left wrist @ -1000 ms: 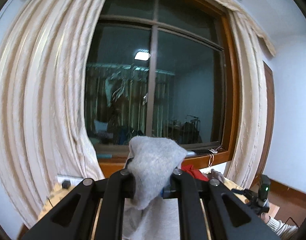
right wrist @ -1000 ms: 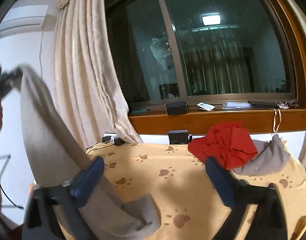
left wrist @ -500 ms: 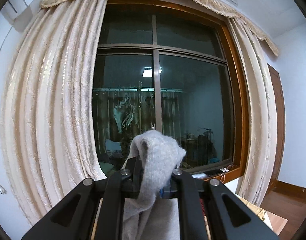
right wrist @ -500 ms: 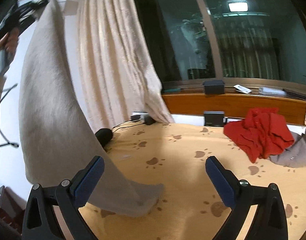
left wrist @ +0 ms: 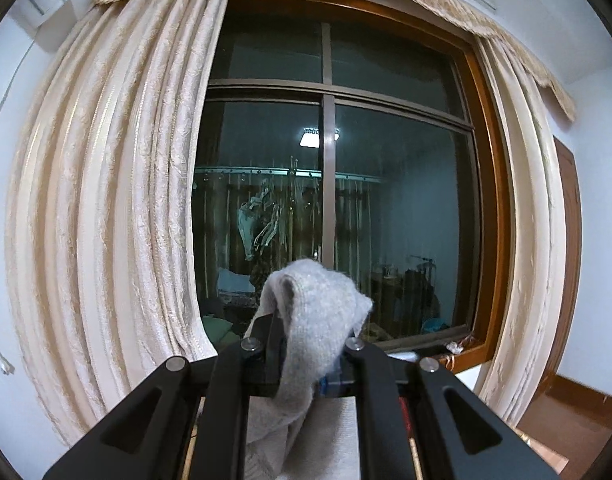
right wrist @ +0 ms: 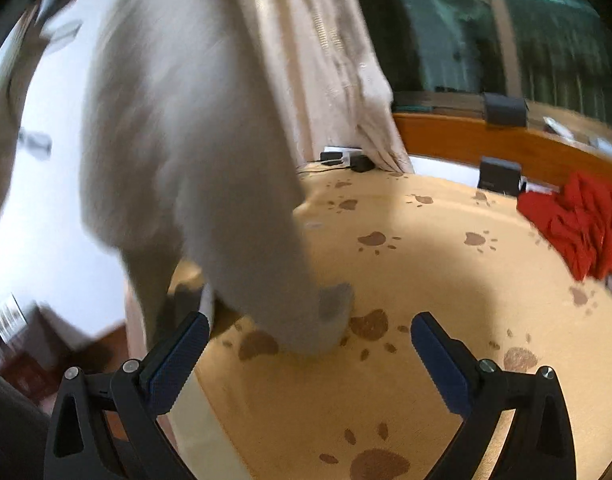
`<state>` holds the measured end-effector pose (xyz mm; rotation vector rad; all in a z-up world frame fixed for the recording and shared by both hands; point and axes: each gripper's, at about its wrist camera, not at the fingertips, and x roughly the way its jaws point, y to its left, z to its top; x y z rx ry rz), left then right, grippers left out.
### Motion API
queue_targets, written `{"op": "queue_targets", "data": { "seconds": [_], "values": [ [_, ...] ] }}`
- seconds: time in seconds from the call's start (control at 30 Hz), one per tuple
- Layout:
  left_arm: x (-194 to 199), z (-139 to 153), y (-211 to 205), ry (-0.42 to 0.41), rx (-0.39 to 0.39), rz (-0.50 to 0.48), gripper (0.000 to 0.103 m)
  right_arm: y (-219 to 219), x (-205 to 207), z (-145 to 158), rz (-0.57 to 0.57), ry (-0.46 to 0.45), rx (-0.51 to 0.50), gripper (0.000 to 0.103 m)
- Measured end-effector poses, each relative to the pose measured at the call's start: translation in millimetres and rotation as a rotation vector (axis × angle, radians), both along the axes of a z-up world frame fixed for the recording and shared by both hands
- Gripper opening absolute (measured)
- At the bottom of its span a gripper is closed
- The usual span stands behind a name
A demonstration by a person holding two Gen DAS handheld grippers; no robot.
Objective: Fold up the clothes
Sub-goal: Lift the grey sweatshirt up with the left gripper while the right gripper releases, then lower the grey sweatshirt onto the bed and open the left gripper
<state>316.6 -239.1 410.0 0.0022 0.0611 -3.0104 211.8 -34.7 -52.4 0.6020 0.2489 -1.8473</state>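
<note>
The left gripper (left wrist: 309,364) is clamped on a bunched fold of the grey garment (left wrist: 317,320). In the left wrist view this fold rises at lower centre of the frame, in front of the window (left wrist: 329,200), and the rest of the cloth drops out of the bottom edge between the gripper arms.

In the right wrist view the same grey garment (right wrist: 194,140) fills the upper left and centre of the frame, blurred. It hangs as one long sheet, and its lowest end rests on or just above the yellow paw-print cover (right wrist: 425,280) at centre. The right gripper (right wrist: 309,356) stands wide apart and holds nothing; the hanging end lies between and just beyond its fingers.

Handling judgement:
- The cloth looks like a soft, fuzzy knit. It drapes with no stiffness and will sag wherever it is unsupported.
- It appears light, and the nap should grip well against the pads.
- A single layer may stretch or slip free. Take a doubled edge or a hem.
- The free lower end is the evident second hold, since it would spread the sheet flat.

A red garment (right wrist: 577,224) lies crumpled at the right edge of the frame, well apart.
</note>
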Motion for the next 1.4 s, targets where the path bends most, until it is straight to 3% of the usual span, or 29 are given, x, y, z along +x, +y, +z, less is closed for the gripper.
{"op": "queue_targets", "data": {
  "seconds": [0.1,0.2,0.37,0.43,0.63,0.7,0.77,0.93,1.0,1.17,1.27,1.33,1.4],
  "values": [
    [-5.3,1.3,2.3,-0.005,0.016,-0.028,0.012,-3.0,12.1,2.2,0.064,-0.021,-0.033,0.103],
    [-15.4,-4.2,11.7,-0.043,0.004,-0.099,0.012,-0.9,16.0,9.2,0.041,0.033,-0.037,0.103],
    [-49.7,-41.4,50.6,-0.172,-0.079,-0.220,0.012,24.1,-10.4,21.5,-0.117,0.029,-0.096,0.103],
    [-67.7,-60.7,70.7,-0.236,-0.113,-0.275,0.013,45.3,-31.4,27.0,-0.212,-0.040,-0.158,0.103],
    [-131.4,-133.3,162.3,-0.444,-0.259,-0.487,0.015,110.8,-64.9,38.9,-0.497,-0.077,-0.271,0.103],
    [-151.2,-164.2,201.5,-0.532,-0.320,-0.553,0.020,135.0,-73.2,40.5,-0.614,-0.064,-0.276,0.103],
    [-166.6,-195.6,233.7,-0.610,-0.405,-0.555,0.045,161.4,-84.3,38.5,-0.754,-0.067,-0.267,0.103],
    [-193.1,-279.1,307.6,-0.760,-0.691,-0.520,0.081,226.4,-115.1,18.2,-1.062,-0.103,-0.206,0.103],
    [-194.5,-307.0,329.6,-0.793,-0.796,-0.537,0.081,247.5,-122.5,9.8,-1.132,-0.113,-0.195,0.103],
    [-182.2,-341.7,358.2,-0.794,-0.947,-0.617,0.081,282.0,-132.0,6.1,-1.159,-0.146,-0.251,0.103],
    [-178.8,-332.0,348.0,-0.753,-0.929,-0.643,0.081,280.5,-123.4,16.8,-1.054,-0.091,-0.267,0.103],
    [-187.3,-320.4,326.0,-0.752,-0.839,-0.635,0.081,275.0,-118.8,20.2,-1.010,-0.044,-0.247,0.103],
    [-203.2,-307.3,285.0,-0.769,-0.685,-0.619,0.081,270.0,-116.3,21.0,-0.972,-0.013,-0.233,0.103]
  ]
}}
